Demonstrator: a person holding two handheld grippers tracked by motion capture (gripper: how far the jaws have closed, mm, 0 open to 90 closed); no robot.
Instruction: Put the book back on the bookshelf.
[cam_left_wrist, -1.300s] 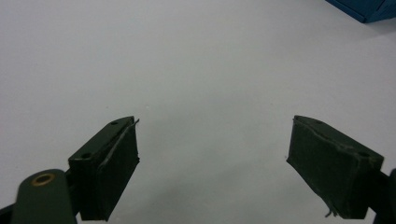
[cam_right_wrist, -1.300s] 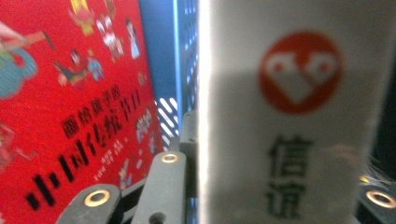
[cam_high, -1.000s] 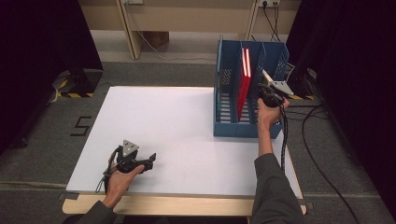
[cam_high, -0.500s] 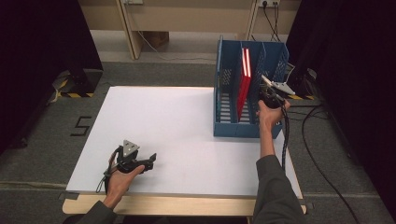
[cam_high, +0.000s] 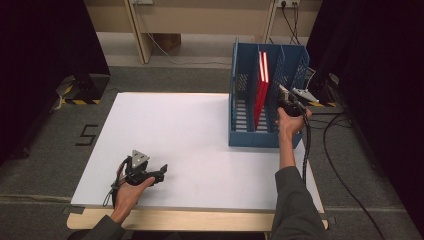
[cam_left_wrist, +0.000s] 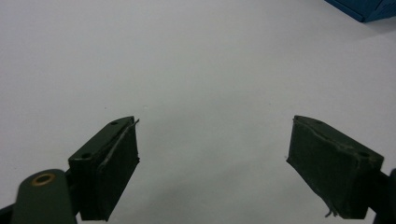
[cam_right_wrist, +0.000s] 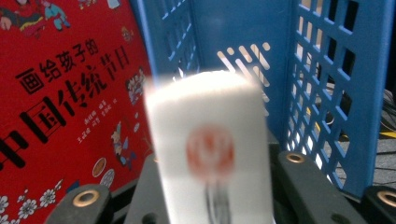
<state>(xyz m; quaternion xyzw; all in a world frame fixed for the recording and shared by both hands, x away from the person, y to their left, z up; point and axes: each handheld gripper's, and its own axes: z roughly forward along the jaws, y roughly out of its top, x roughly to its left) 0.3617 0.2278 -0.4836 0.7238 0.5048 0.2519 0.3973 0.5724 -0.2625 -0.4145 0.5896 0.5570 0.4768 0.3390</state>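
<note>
A blue slotted file rack (cam_high: 252, 137) stands on the right of the white table (cam_high: 190, 135), with a red picture book (cam_high: 261, 87) upright in its middle slot. My right gripper (cam_high: 286, 102) is raised at the slot to the right of it. In the right gripper view a small white book with a red emblem (cam_right_wrist: 208, 140) stands blurred between the jaws, beside the red book (cam_right_wrist: 60, 93). Those jaws have just been opening, and the white book looks loose between them. My left gripper (cam_high: 159, 172) rests near the table's front left, open and with nothing in it (cam_left_wrist: 212, 158).
The rack's lattice wall (cam_right_wrist: 336, 93) is close on the right of my right gripper. Black curtains hang at both sides. Cables (cam_high: 340, 150) lie on the floor at the right. A wooden frame (cam_high: 140, 30) stands beyond the table.
The white book's top stands lower above my right gripper than a second ago. Both hands have stayed in place, and the left gripper is unchanged.
</note>
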